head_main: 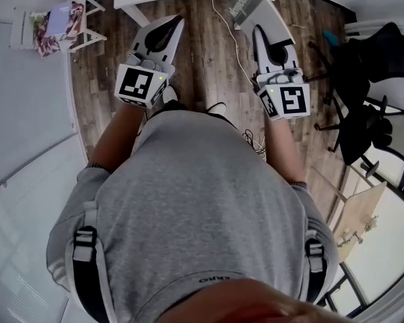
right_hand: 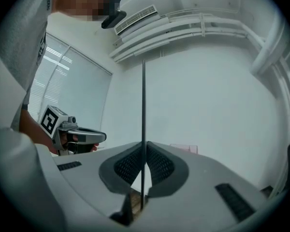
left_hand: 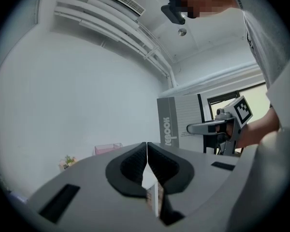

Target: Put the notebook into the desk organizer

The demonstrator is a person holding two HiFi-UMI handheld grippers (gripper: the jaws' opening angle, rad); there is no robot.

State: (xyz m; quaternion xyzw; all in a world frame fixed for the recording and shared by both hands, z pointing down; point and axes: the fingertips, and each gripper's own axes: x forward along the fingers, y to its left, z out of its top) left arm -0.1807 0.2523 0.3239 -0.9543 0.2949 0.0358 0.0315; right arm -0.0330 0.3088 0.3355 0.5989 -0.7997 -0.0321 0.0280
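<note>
Grey notebook sits clamped in our right tool, left tool shut empty; next we likely swing it leftward to the desk organizer.

Bright, even indoor light; strong fisheye bending and dark vignetted corners in both gripper views.

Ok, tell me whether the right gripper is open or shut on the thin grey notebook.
Shut on it: the right gripper presses its dark pads on the thin grey notebook, whose edge stands upright between them.
</note>
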